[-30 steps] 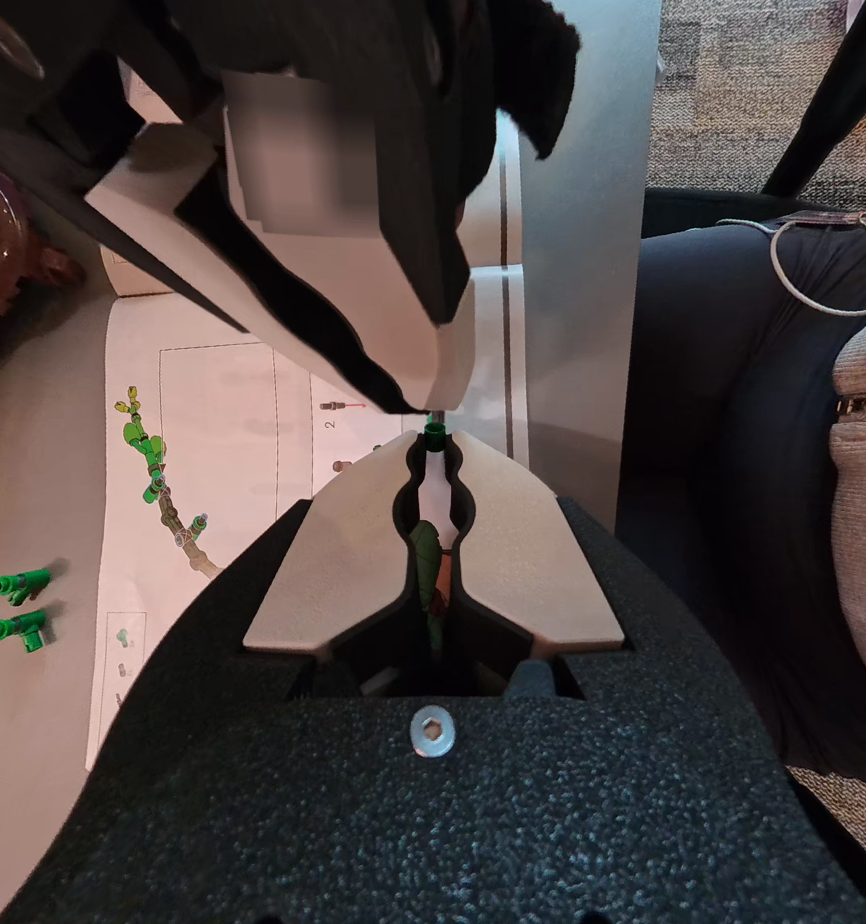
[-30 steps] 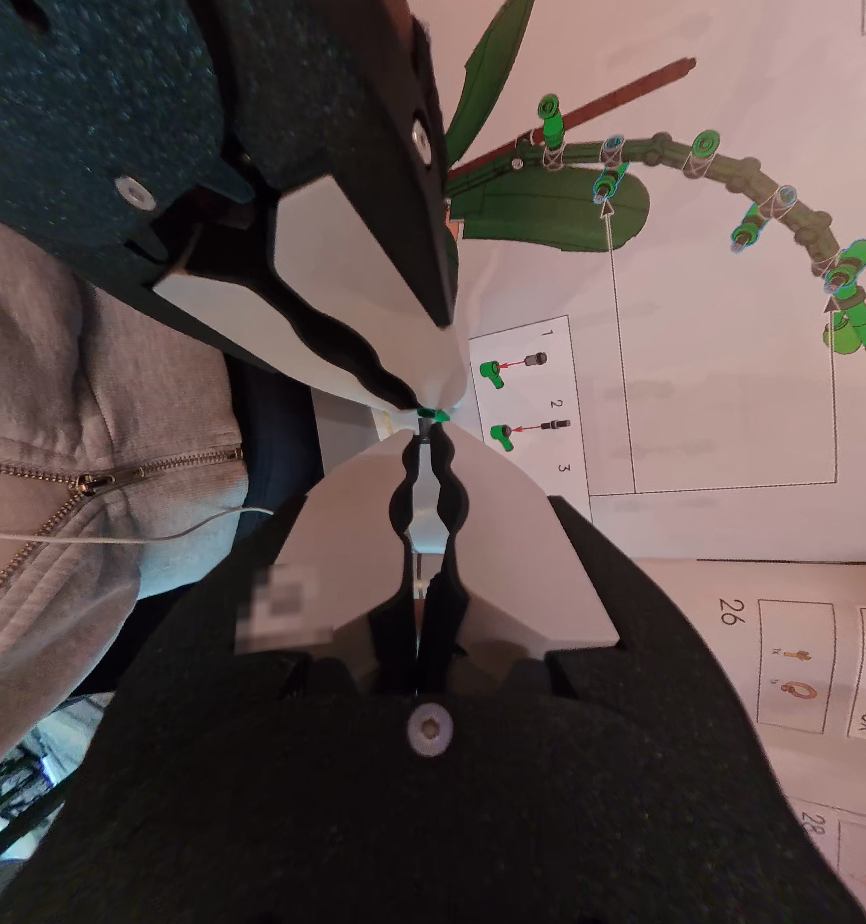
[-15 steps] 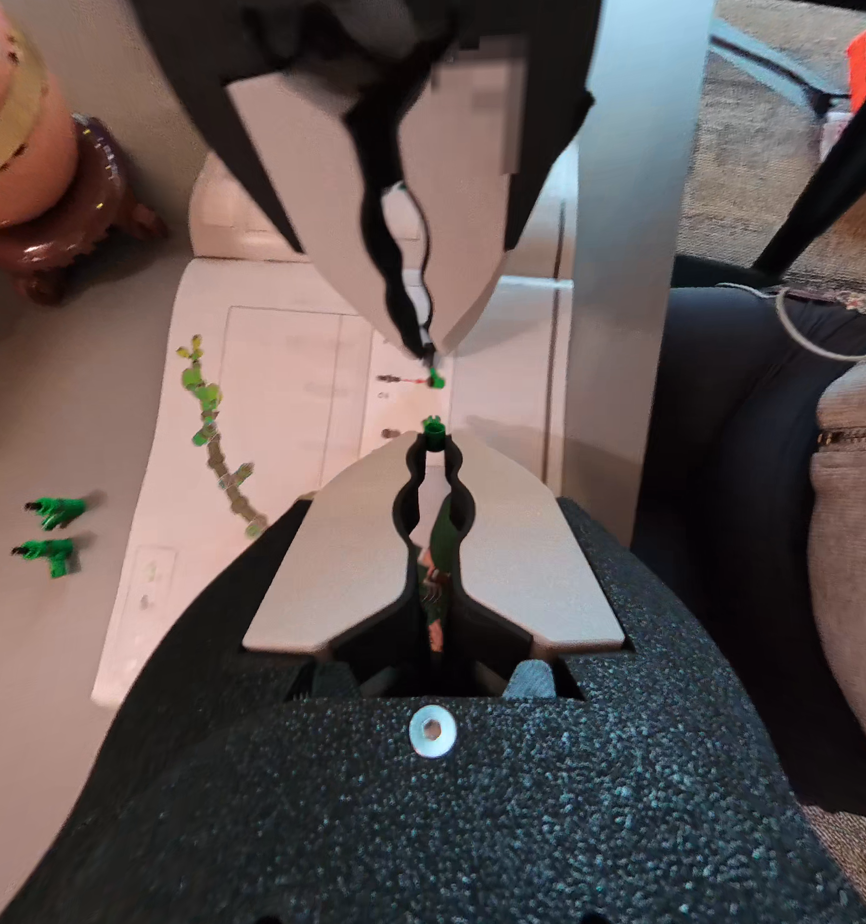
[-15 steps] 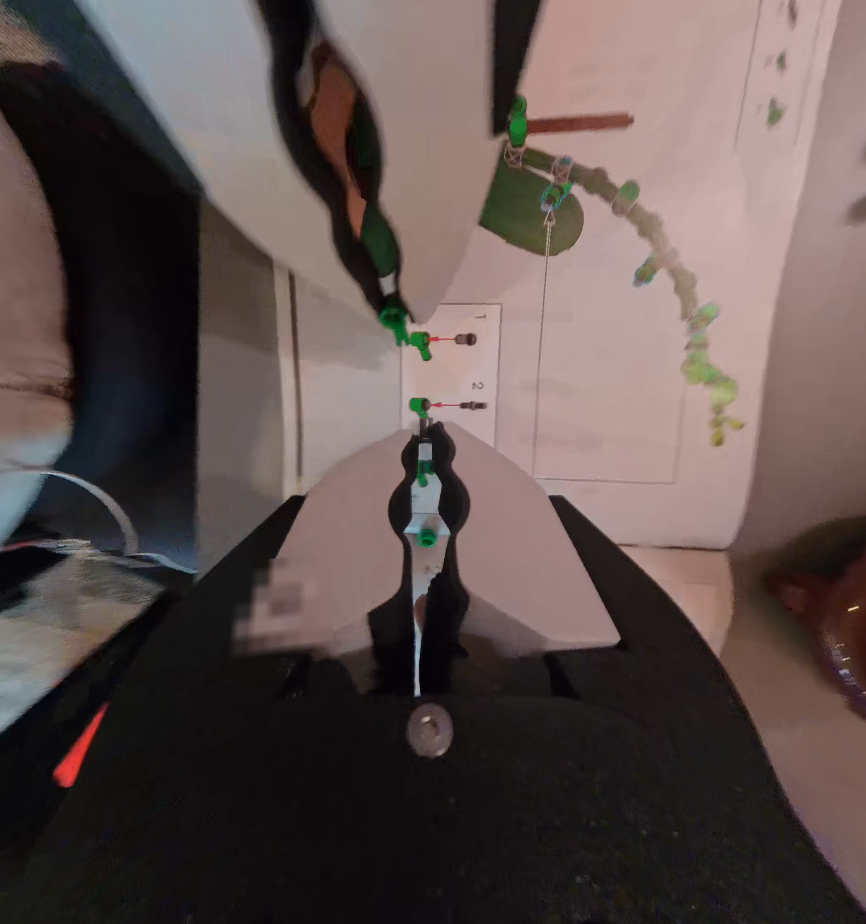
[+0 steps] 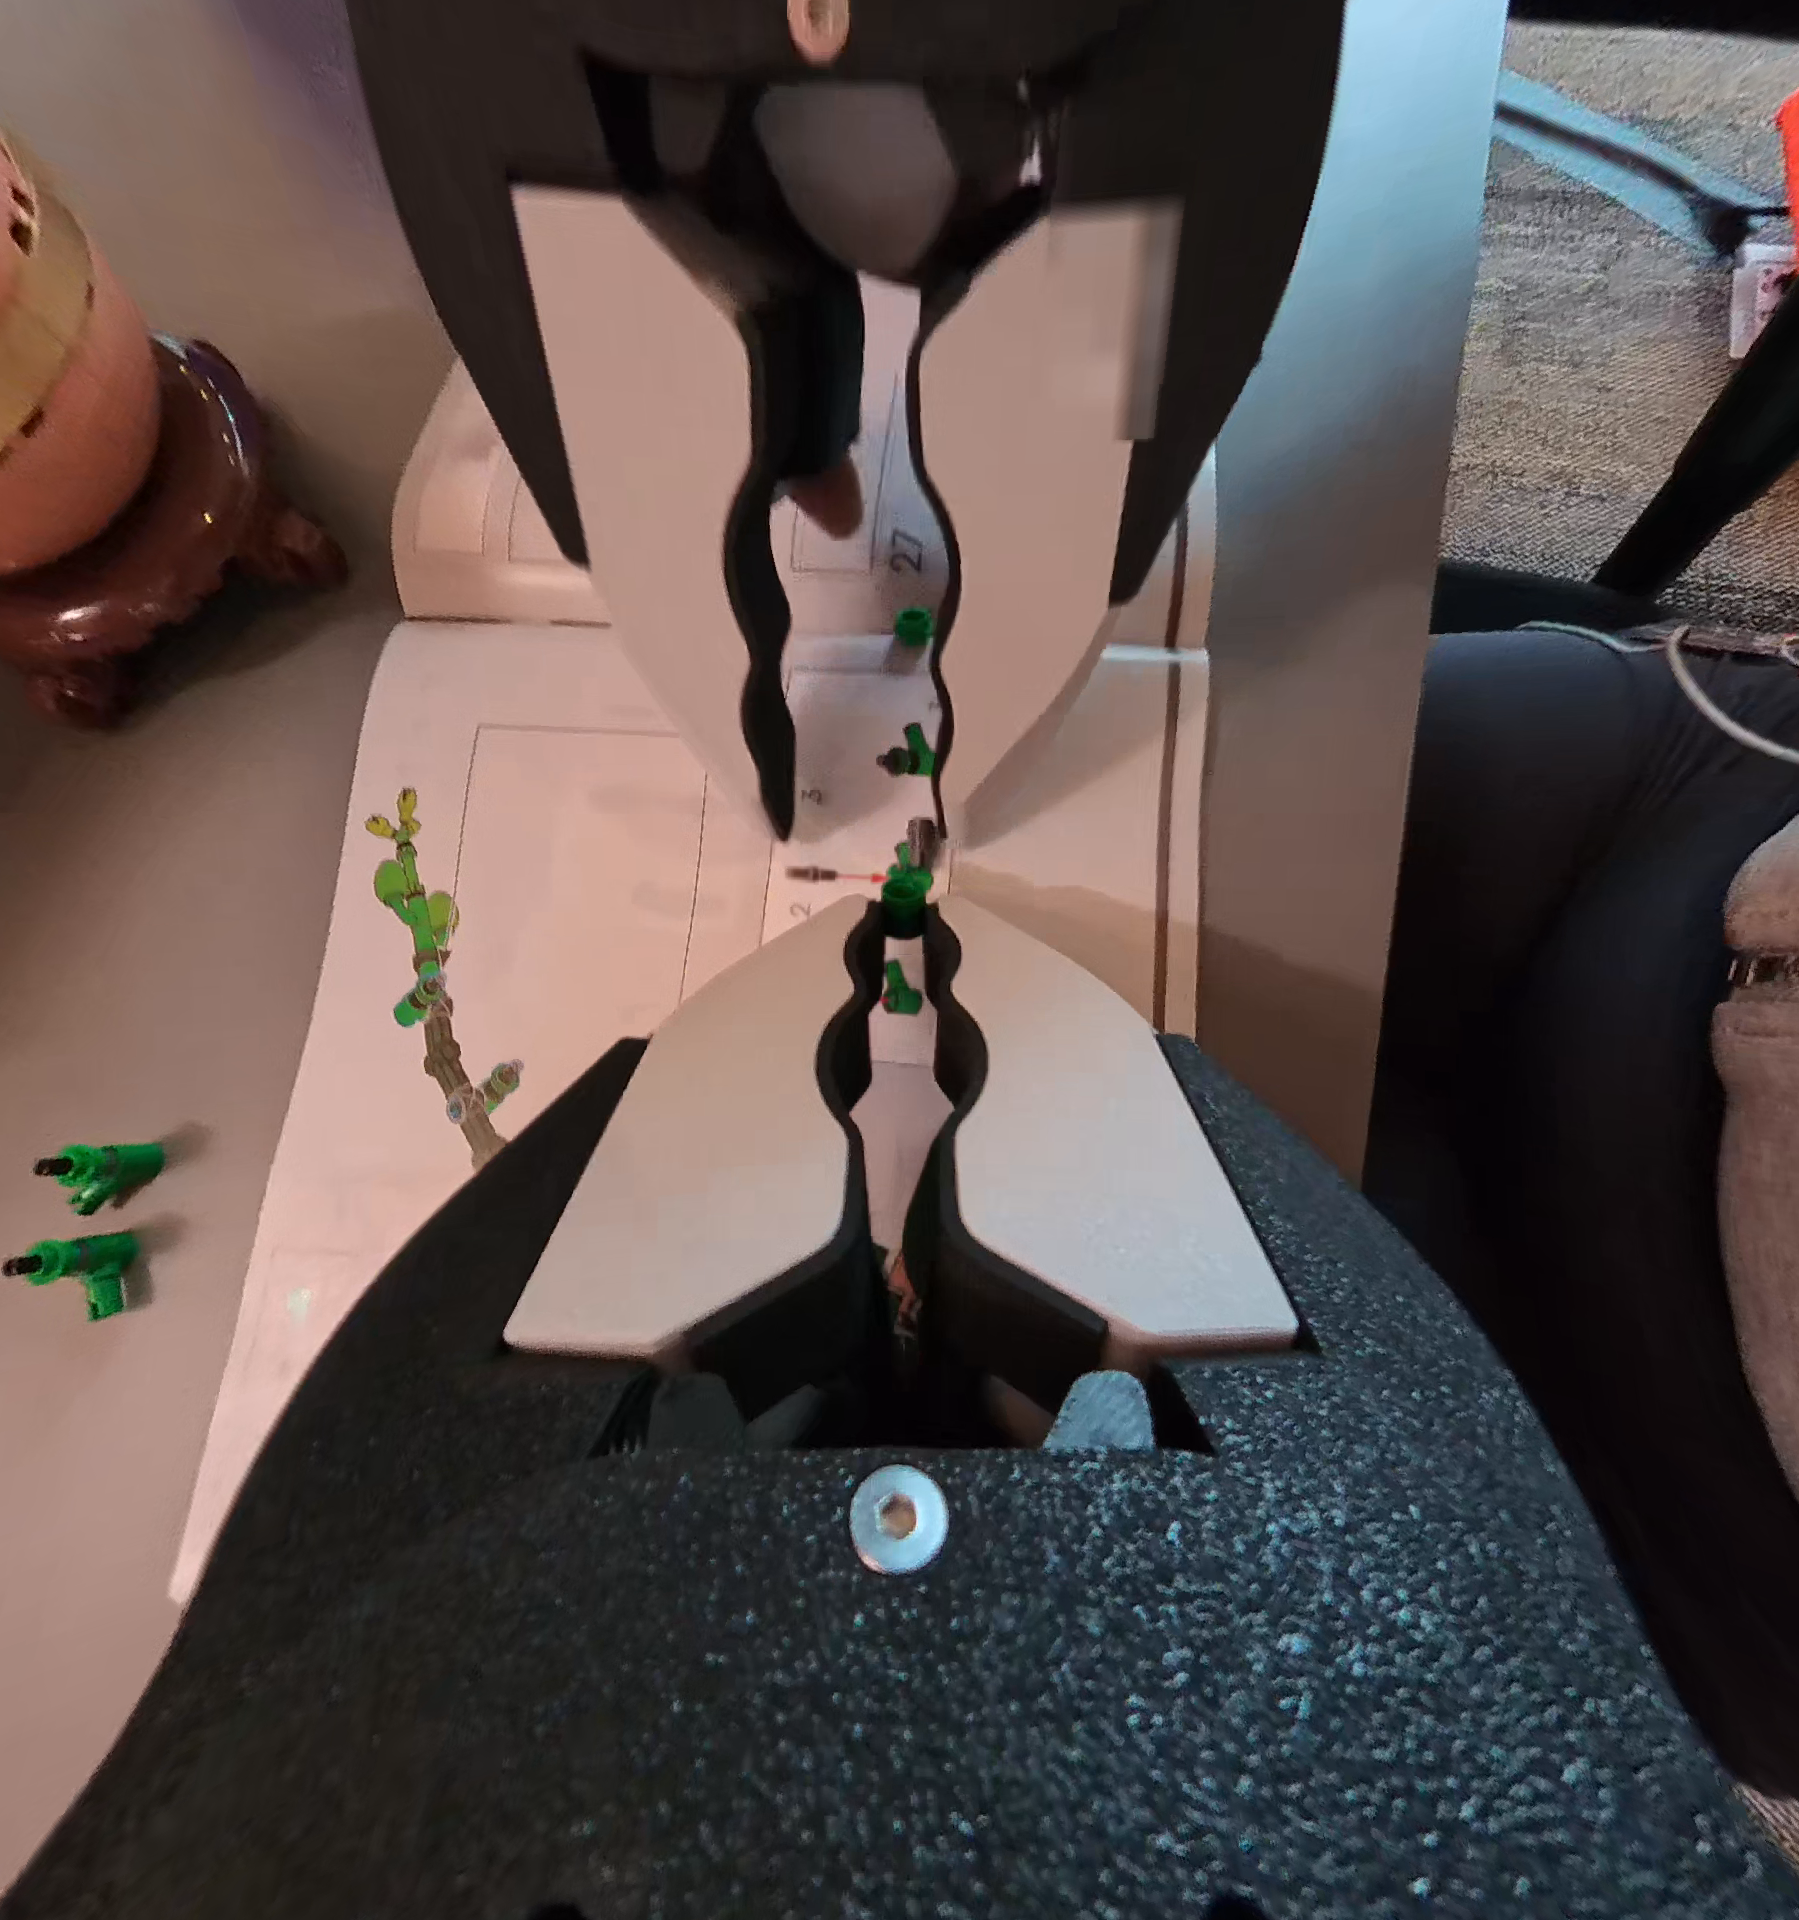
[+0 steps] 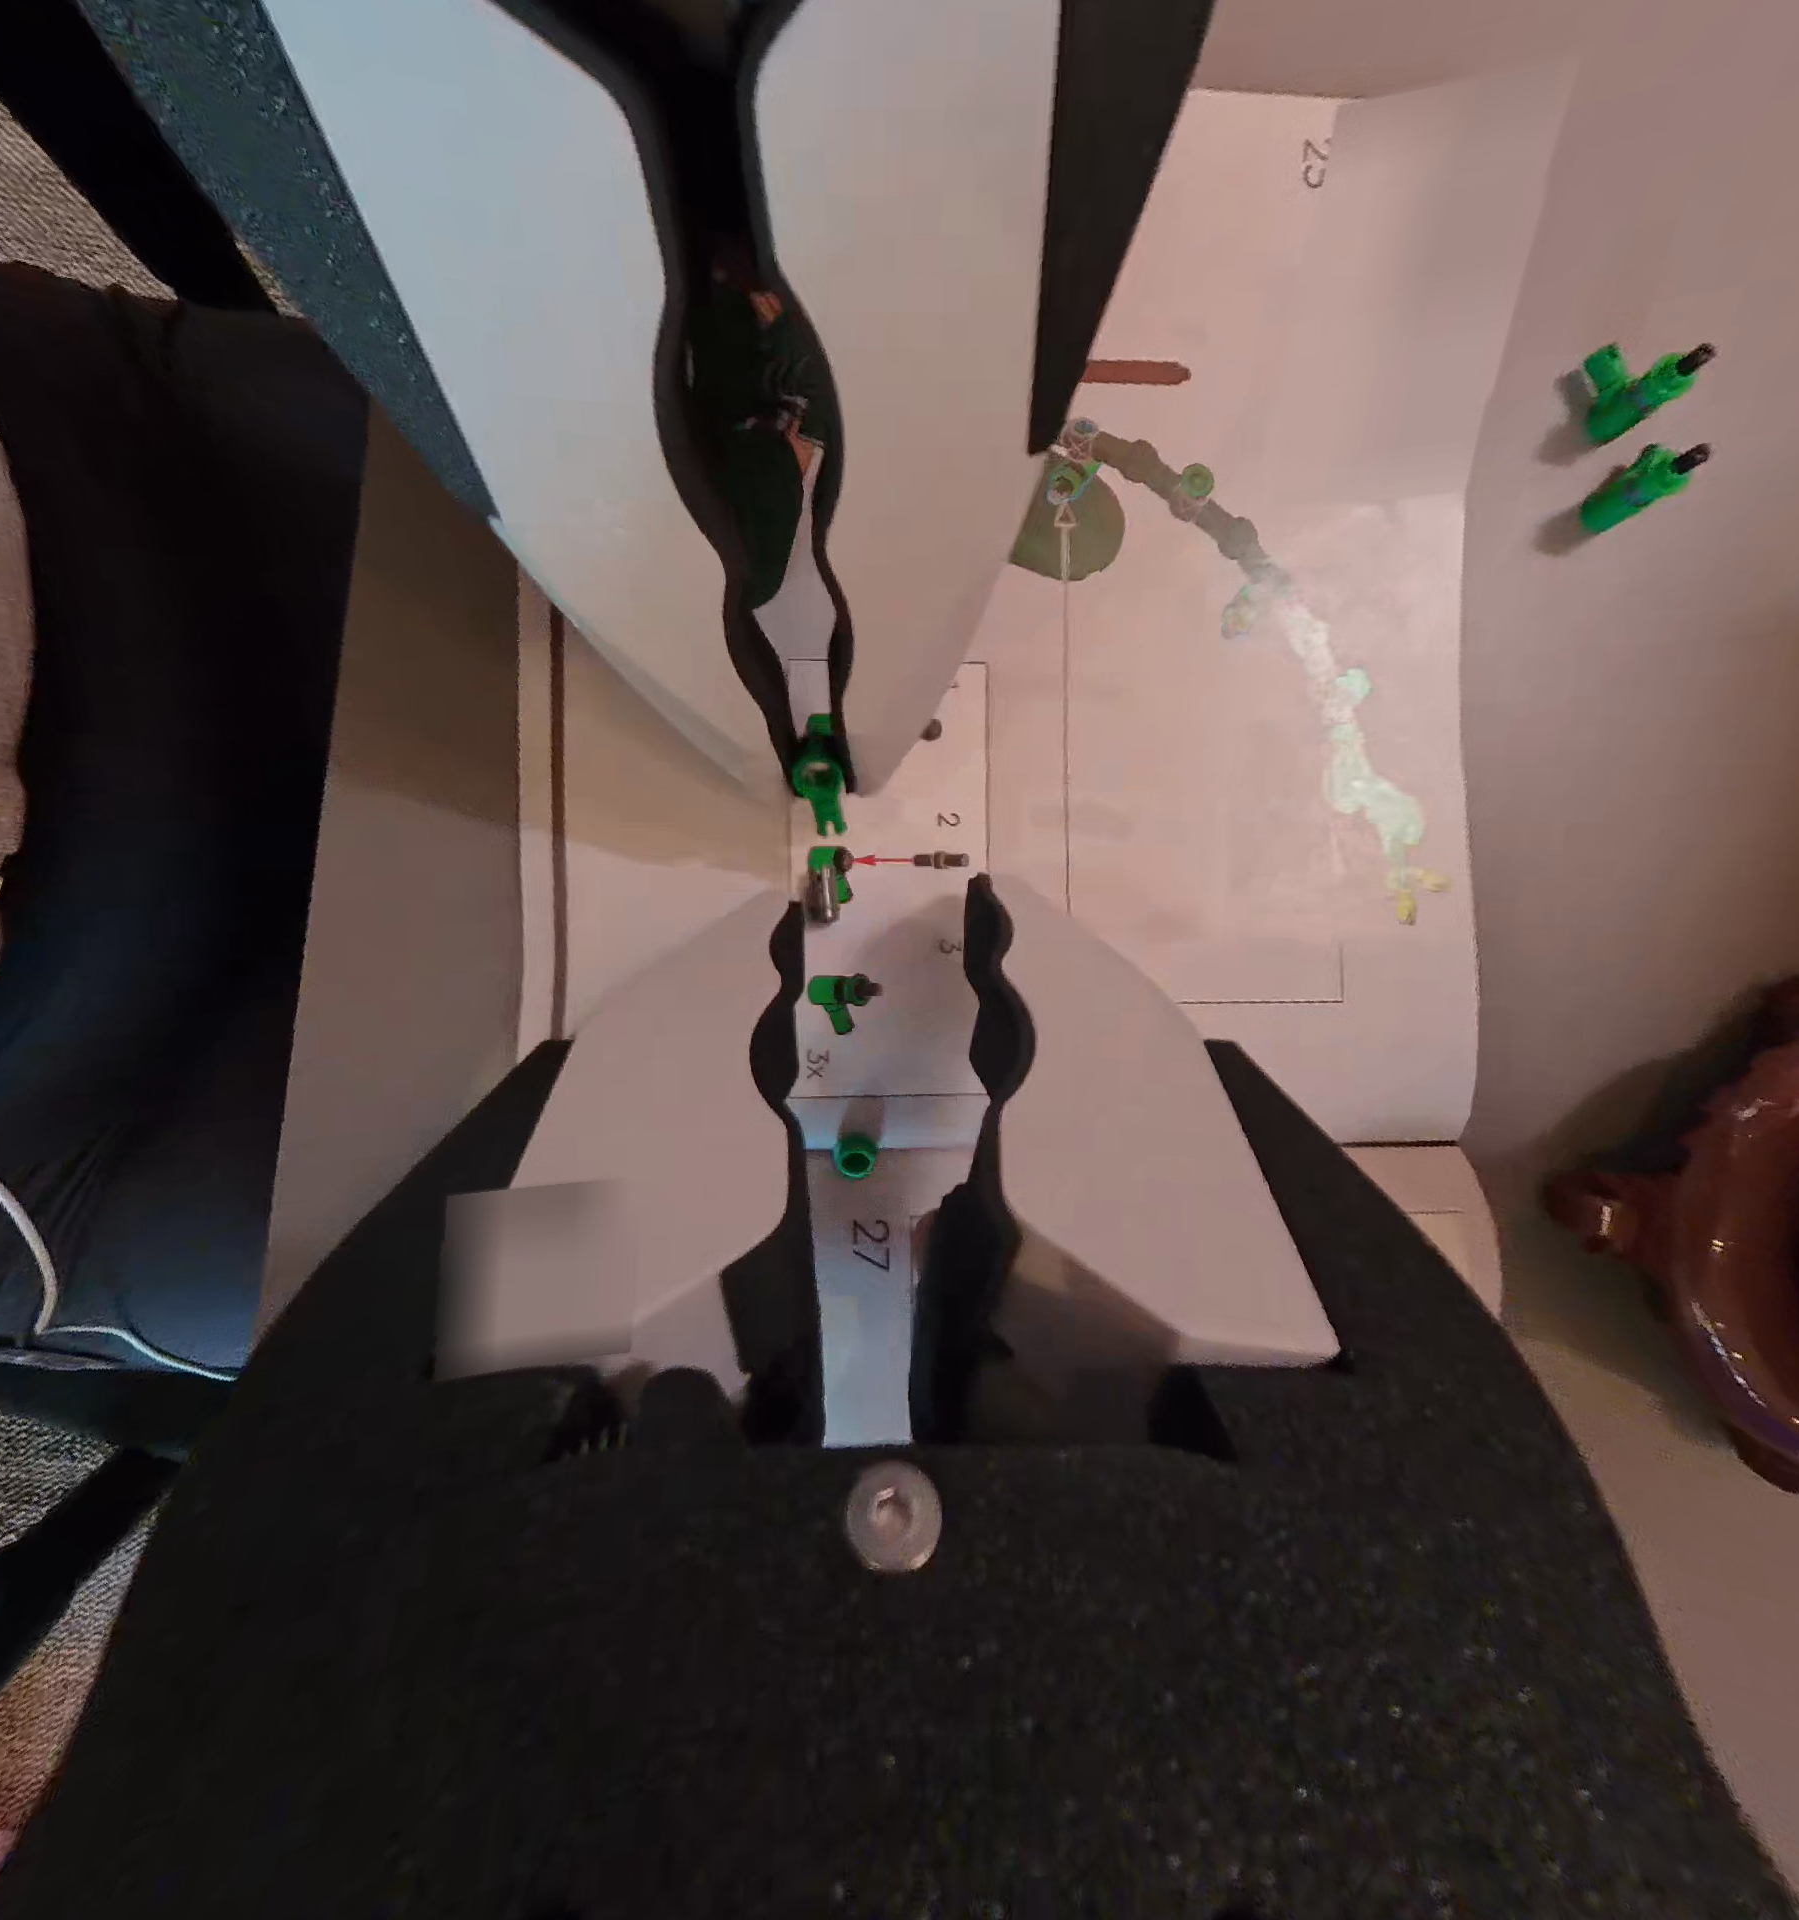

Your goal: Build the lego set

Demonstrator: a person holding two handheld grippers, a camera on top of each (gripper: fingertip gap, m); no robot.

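My left gripper (image 5: pixel 905 920) is shut on a small green Lego connector (image 5: pixel 905 896) that sticks out of its fingertips. It also shows in the right wrist view (image 6: pixel 817 774), held by the left gripper at the top. My right gripper (image 6: pixel 881 902) is open. A small grey pin (image 6: pixel 822 899) lies loose beside its left fingertip (image 6: pixel 786 925), not pressed between the pads. In the left wrist view the pin (image 5: pixel 921 833) sits just above the green connector. Both grippers hover tip to tip over the open instruction booklet (image 5: pixel 562 883).
A loose green piece (image 6: pixel 855 1153) lies on the booklet. Two green pieces with black pins (image 5: pixel 100 1164) (image 5: pixel 74 1262) lie on the table left of the booklet. A brown and pink pot (image 5: pixel 43 416) stands at the far left. A person's lap (image 5: pixel 1601 1039) is at the right. Only a small space, under 4 cm, lies between the two pairs of fingers.
My right gripper has opened, and the grey pin it held has left its grasp. The two grippers pulled apart, then turned to face each other tip to tip. The left keeps the green connector.
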